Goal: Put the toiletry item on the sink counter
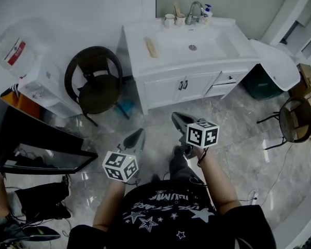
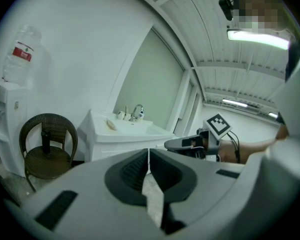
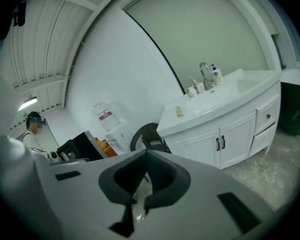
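Left claw and right claw, closed, face the sink counter.

White walls, grey marble floor.
Along the wall: white vanity, dark wicker chair just beside, water cooler further left; strip light overhead.

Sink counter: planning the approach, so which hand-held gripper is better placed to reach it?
Right, probably: the right hand-held gripper is held further forward, nearer the sink counter, than the left hand-held gripper. Both are shut and empty.
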`<state>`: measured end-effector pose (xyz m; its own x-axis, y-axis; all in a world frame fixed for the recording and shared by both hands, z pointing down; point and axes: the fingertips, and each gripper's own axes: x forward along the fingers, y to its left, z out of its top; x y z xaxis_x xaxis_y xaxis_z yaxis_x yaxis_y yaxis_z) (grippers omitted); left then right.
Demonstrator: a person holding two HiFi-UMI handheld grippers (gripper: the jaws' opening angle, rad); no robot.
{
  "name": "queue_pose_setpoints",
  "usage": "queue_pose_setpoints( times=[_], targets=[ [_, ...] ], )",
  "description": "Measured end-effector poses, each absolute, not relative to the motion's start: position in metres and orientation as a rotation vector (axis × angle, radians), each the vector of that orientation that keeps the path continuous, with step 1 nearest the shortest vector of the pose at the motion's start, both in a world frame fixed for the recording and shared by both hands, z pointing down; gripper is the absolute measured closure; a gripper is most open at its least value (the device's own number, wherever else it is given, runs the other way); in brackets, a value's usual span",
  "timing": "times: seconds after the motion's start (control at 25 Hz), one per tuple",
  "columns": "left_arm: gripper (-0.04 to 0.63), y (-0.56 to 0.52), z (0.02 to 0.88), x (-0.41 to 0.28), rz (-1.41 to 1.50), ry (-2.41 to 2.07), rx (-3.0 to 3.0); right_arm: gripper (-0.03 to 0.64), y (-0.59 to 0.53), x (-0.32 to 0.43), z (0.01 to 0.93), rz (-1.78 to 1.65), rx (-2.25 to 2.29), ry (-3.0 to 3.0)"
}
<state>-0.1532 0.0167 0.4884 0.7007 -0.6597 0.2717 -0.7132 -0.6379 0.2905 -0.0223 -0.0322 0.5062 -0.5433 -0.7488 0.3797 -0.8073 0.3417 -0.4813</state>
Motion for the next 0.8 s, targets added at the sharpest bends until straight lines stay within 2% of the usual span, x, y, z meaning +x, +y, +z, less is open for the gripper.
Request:
queue_pose_setpoints(
  times=[0.36,0.8],
  targets=[
    [0.575,0.075,0.502,-0.156,0.228,-0.936,2.551,0.601,0.046,-0.018,0.521,1.021,1.559,-2.395],
    [0.575,0.061,0.493,-0.135,0.198,-0.914,2.587,0.603,0.043,0.004,0.510,0.967,1.611,-2.382]
  ],
)
